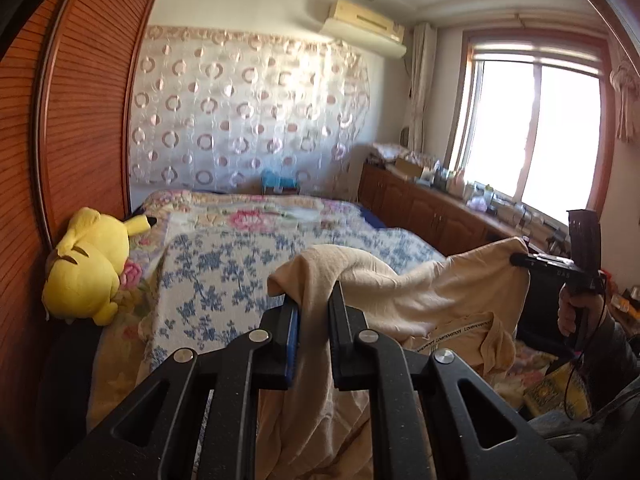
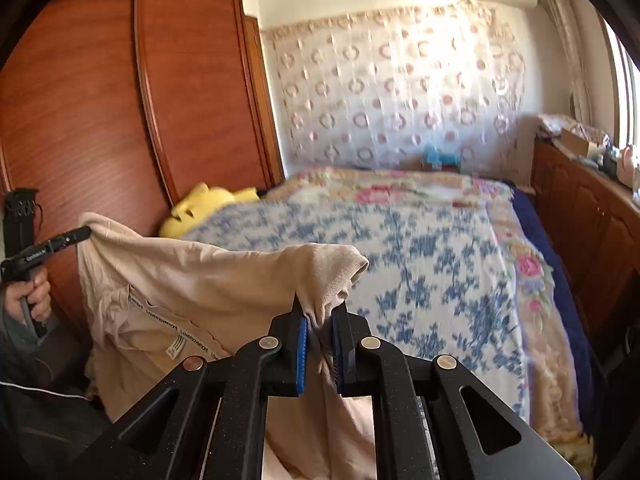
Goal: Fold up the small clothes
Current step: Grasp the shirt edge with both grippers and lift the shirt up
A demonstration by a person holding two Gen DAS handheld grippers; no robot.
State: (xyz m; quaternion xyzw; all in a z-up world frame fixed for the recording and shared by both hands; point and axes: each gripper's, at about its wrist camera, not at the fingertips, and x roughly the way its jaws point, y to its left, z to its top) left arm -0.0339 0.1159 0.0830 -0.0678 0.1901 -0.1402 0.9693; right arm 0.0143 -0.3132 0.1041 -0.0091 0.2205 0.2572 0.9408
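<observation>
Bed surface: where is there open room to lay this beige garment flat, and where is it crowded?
Open: the blue-floral quilt ahead of both grippers. Crowded: the yellow plush by the wardrobe, and the cluttered cabinet top under the window. The beige garment hangs between them.

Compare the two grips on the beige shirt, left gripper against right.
The left gripper holds a thick drooping bunch of the beige shirt; the right gripper pinches a narrower, twisted bunch. Cloth flops over the left gripper's tips; at the right gripper a hemmed end pokes up. Both are shut on the shirt, holding it above the bed.
</observation>
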